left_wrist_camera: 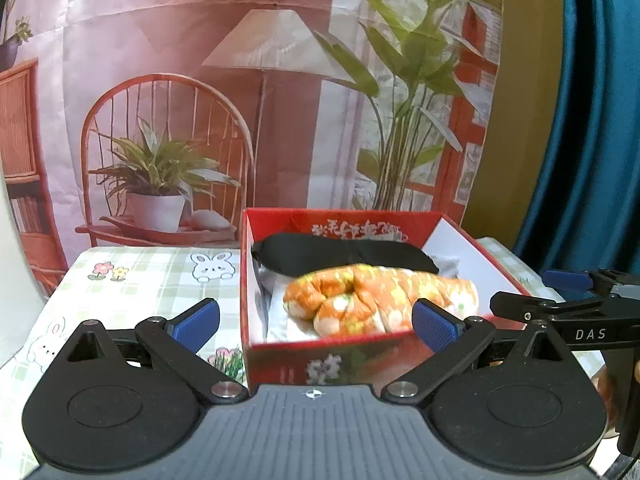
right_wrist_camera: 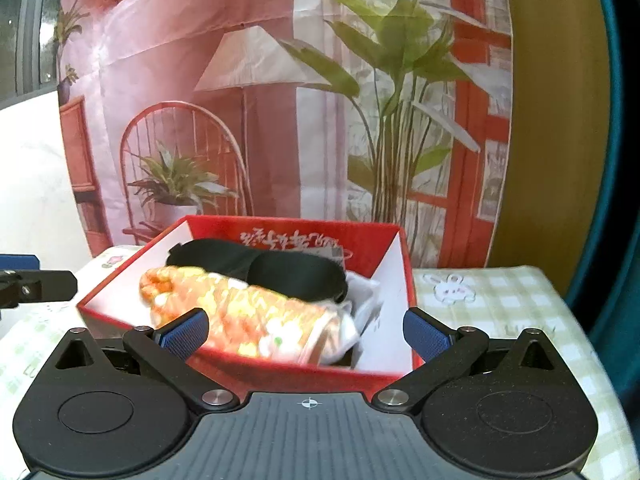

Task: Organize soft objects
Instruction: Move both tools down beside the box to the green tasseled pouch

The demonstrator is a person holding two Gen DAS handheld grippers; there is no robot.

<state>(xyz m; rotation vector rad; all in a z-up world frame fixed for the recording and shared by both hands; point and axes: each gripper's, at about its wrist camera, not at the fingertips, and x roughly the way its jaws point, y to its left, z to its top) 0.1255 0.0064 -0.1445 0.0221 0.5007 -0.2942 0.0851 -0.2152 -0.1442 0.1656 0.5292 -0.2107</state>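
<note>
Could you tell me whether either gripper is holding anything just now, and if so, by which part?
Nothing is held: the left gripper and right gripper both stand open and empty before the red cardboard box.

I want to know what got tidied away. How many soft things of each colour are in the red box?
Black: 1, the eye mask
Orange flowery: 1, the rolled cloth
White: 1, a cloth partly hidden under the others
Total: 3 that can be seen in the box; more could be hidden underneath.
</note>
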